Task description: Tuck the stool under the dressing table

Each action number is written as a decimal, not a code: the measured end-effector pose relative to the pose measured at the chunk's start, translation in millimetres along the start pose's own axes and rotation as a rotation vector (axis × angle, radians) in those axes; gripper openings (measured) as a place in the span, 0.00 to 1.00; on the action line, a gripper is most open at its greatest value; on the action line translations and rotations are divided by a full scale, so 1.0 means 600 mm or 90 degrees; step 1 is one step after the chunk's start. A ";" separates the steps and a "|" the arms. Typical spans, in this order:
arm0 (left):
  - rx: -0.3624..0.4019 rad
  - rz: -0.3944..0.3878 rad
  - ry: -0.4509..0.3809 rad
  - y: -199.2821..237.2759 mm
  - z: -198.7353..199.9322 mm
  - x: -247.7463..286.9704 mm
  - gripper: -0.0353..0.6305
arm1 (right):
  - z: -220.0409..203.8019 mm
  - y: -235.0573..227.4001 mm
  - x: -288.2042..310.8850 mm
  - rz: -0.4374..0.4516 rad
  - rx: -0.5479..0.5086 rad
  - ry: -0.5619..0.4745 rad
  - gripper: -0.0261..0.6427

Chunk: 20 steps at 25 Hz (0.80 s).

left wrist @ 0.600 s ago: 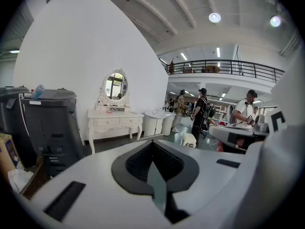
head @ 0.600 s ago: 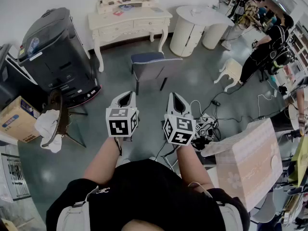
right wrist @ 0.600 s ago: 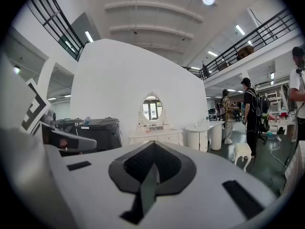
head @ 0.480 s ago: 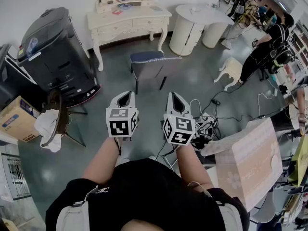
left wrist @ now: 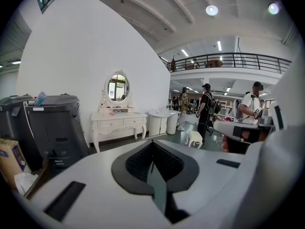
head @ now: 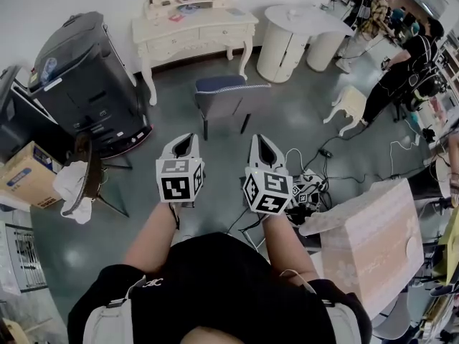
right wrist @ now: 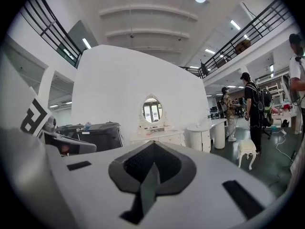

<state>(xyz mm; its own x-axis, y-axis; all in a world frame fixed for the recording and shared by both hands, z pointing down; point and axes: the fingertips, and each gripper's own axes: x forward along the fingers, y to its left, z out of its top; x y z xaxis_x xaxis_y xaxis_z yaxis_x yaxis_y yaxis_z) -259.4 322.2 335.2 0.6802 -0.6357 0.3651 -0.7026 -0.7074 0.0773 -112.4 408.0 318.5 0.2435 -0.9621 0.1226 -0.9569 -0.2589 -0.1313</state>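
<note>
The cream dressing table (head: 193,31) with its oval mirror stands against the far wall. A small cream stool (head: 346,106) stands out on the floor to the right, far from the table. A blue-seated chair (head: 224,95) stands in front of the table. My left gripper (head: 185,145) and right gripper (head: 263,149) hover side by side at waist height, both shut and holding nothing, well short of the chair. The left gripper view shows the dressing table (left wrist: 119,123) and stool (left wrist: 194,137) beyond the left gripper (left wrist: 152,151). In the right gripper view, the stool (right wrist: 247,150) stands right of the right gripper (right wrist: 152,151).
A big black machine (head: 86,77) and a cardboard box (head: 29,174) fill the left side. A round white cabinet (head: 287,38) stands right of the table. Cables (head: 308,185) and a pink box (head: 369,242) lie near my right. People (head: 401,63) stand beyond the stool.
</note>
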 end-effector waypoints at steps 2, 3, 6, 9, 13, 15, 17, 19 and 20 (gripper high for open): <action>0.002 0.003 0.001 -0.009 0.002 0.008 0.06 | -0.001 -0.011 0.002 0.003 -0.002 0.001 0.05; 0.003 0.003 0.002 -0.015 0.002 0.011 0.06 | -0.003 -0.018 0.002 0.004 -0.002 0.003 0.05; 0.003 0.006 0.005 -0.030 -0.003 0.024 0.06 | -0.014 -0.041 0.002 0.007 -0.002 0.011 0.05; 0.003 0.008 0.006 -0.050 -0.005 0.039 0.06 | -0.021 -0.068 0.002 0.005 -0.002 0.018 0.05; 0.005 0.005 0.007 -0.082 -0.005 0.060 0.06 | -0.026 -0.104 -0.001 0.000 -0.008 0.023 0.05; 0.007 0.003 0.008 -0.093 -0.004 0.071 0.06 | -0.027 -0.119 0.004 -0.002 -0.004 0.025 0.05; 0.009 0.002 0.007 -0.096 -0.001 0.083 0.06 | -0.026 -0.129 0.015 -0.001 0.000 0.026 0.05; 0.010 -0.001 0.003 -0.096 0.004 0.098 0.06 | -0.022 -0.133 0.031 0.004 -0.004 0.024 0.05; 0.011 -0.002 0.002 -0.095 0.007 0.107 0.06 | -0.021 -0.133 0.041 0.008 -0.008 0.024 0.05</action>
<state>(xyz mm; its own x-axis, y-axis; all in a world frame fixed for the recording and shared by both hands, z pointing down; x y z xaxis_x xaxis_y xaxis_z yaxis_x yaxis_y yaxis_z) -174.8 320.8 350.5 0.6820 -0.6325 0.3672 -0.6966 -0.7148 0.0625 -32.1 406.0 344.5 0.2260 -0.9613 0.1576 -0.9618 -0.2458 -0.1203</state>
